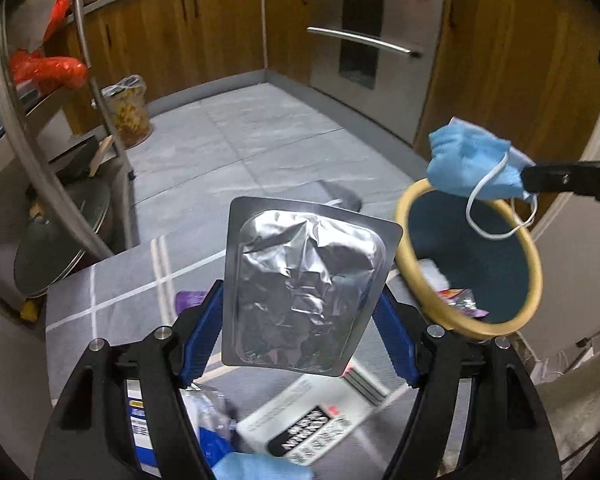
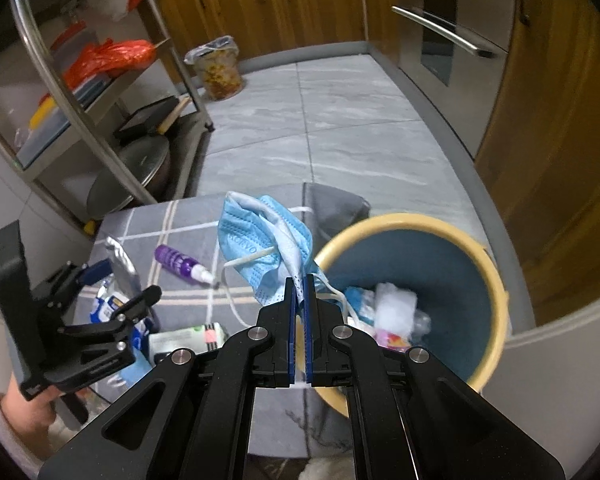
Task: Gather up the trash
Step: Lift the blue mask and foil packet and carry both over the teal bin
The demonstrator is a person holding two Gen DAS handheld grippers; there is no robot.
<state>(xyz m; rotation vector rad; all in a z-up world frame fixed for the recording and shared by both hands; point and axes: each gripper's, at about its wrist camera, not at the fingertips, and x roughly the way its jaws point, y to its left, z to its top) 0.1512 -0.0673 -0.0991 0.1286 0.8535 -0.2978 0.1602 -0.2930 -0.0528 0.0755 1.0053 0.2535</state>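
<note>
My left gripper [image 1: 300, 308] is shut on a silver foil blister pack [image 1: 300, 292], held upright above the grey checked table [image 1: 112, 292]. My right gripper [image 2: 300, 284] is shut on a blue face mask [image 2: 260, 244]; in the left wrist view the mask [image 1: 468, 160] hangs over the rim of the blue bin with a yellow rim [image 1: 536, 280]. The bin [image 2: 496, 276] stands at the table's right and holds wrappers and white tissue [image 2: 392, 308]. The left gripper [image 2: 116, 284] with the foil pack [image 2: 122, 268] shows at the left of the right wrist view.
On the table lie a purple bottle [image 2: 178, 262], a white box with black print [image 1: 312, 420], a blue-and-white packet [image 1: 140, 428] and another blue mask [image 1: 260, 468]. A steel shelf rack [image 2: 100, 92] stands left. A lined floor bin [image 2: 218, 70] and oven [image 1: 372, 36] stand beyond.
</note>
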